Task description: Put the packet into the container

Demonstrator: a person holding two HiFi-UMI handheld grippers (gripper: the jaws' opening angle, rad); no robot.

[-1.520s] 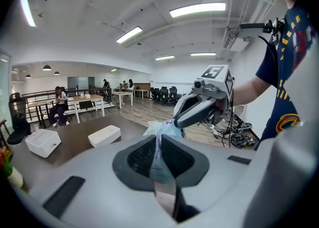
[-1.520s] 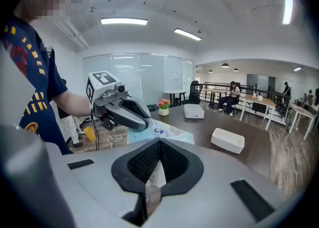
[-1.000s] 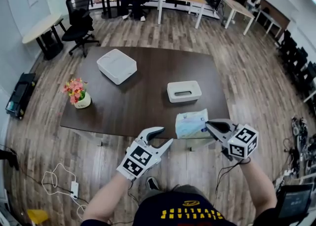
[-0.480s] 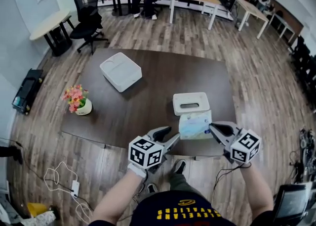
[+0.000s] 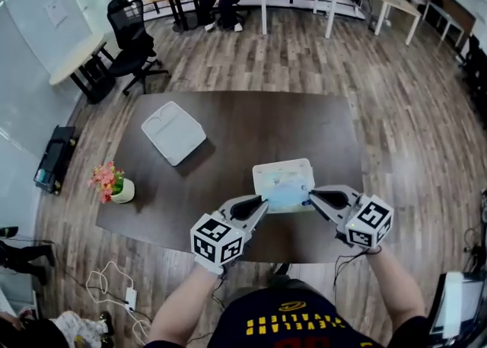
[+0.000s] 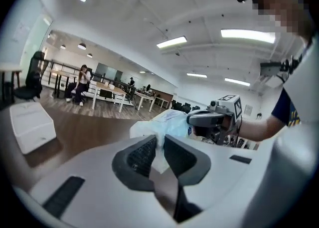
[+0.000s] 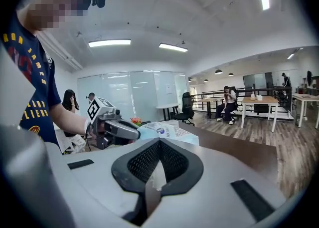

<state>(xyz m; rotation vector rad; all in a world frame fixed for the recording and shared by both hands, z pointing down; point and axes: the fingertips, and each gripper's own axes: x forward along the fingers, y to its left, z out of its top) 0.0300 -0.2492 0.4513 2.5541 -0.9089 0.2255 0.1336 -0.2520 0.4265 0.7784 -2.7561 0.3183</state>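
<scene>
1. Dark wooden table [image 5: 228,122] in an open office. A white container [image 5: 262,171] sits near its front edge, with a white box [image 5: 173,132] and a flower pot [image 5: 114,185] well off to the left
2. Change: a second ago the packet [image 5: 288,194] was out at the table's front edge, carried by the right gripper alone. Now it hangs over the near half of the container, and both grippers have come in with it
3. Left gripper [image 5: 262,203] was spread and empty beside the packet. Its jaws have just been closing and now pinch the packet's left edge, with film showing between the pads in the left gripper view
4. Right gripper [image 5: 312,196] has its jaws pressed together on the packet's right edge, thin film caught between the pads
5. Meaning: the carry looks done, with the packet held at both ends above the container – lowering and letting go are left. It does not look seated inside yet
6. Packet look: soft pale blue-white plastic pack – crinkled, puffy in the middle, with a printed label and a small round logo on top. Likely squashes easily
</scene>
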